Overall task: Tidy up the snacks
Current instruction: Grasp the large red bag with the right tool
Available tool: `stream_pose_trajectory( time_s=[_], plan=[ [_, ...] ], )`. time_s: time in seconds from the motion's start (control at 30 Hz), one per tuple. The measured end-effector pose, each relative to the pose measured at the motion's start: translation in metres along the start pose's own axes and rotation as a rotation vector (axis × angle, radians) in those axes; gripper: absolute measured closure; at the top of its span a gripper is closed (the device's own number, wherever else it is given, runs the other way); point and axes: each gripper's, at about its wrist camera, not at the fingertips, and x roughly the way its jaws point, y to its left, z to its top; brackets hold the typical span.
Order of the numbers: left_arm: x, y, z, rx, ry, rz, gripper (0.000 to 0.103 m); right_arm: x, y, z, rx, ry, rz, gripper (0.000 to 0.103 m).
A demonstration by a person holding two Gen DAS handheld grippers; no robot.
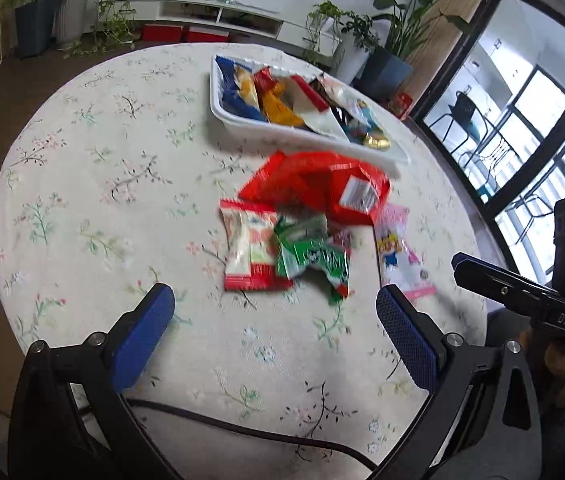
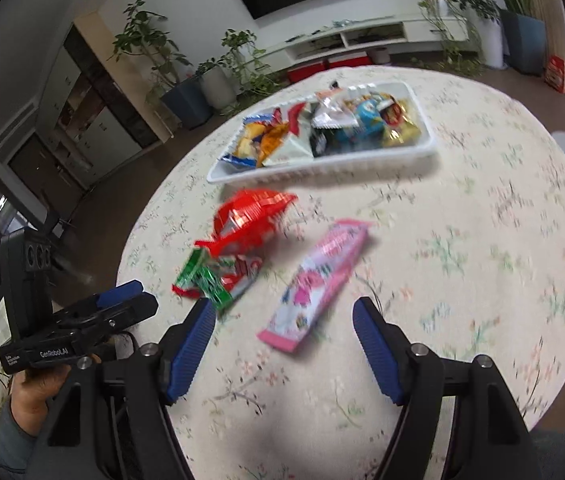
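Loose snack packets lie in a pile on the round table: a big red bag [image 1: 318, 188] [image 2: 254, 216], a red-and-white packet [image 1: 248, 250], a crumpled green packet [image 1: 314, 258] [image 2: 204, 278] and a long pink packet [image 1: 396, 248] [image 2: 314, 284]. Behind them stands a white tray [image 1: 282, 138] [image 2: 322, 168] filled with several packets. My left gripper [image 1: 274, 306] is open and empty, just short of the pile. My right gripper [image 2: 284, 316] is open too, with the near end of the pink packet between its fingers but untouched. Each gripper shows in the other view, left gripper [image 2: 122, 300], right gripper [image 1: 482, 272].
A floral cloth [image 1: 102, 200] covers the table. A black cable [image 1: 242, 430] runs across its near edge. A person's hand [image 2: 38, 390] holds the left gripper. Potted plants [image 2: 186, 76], a white media shelf [image 1: 218, 12] and a glass door [image 1: 522, 120] surround the table.
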Motion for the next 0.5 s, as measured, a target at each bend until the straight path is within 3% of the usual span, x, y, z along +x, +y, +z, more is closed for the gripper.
stream_pose_trajectory(
  time_s=[0.23, 0.5],
  plan=[
    [0.000, -0.004, -0.009, 0.014, -0.005, 0.013, 0.001, 0.000, -0.005, -0.010, 0.024, 0.010, -0.022, 0.029],
    [-0.002, 0.004, 0.000, 0.006, -0.012, 0.039, 0.001, 0.006, 0.043, 0.035, -0.208, 0.043, -0.032, 0.029]
  ],
)
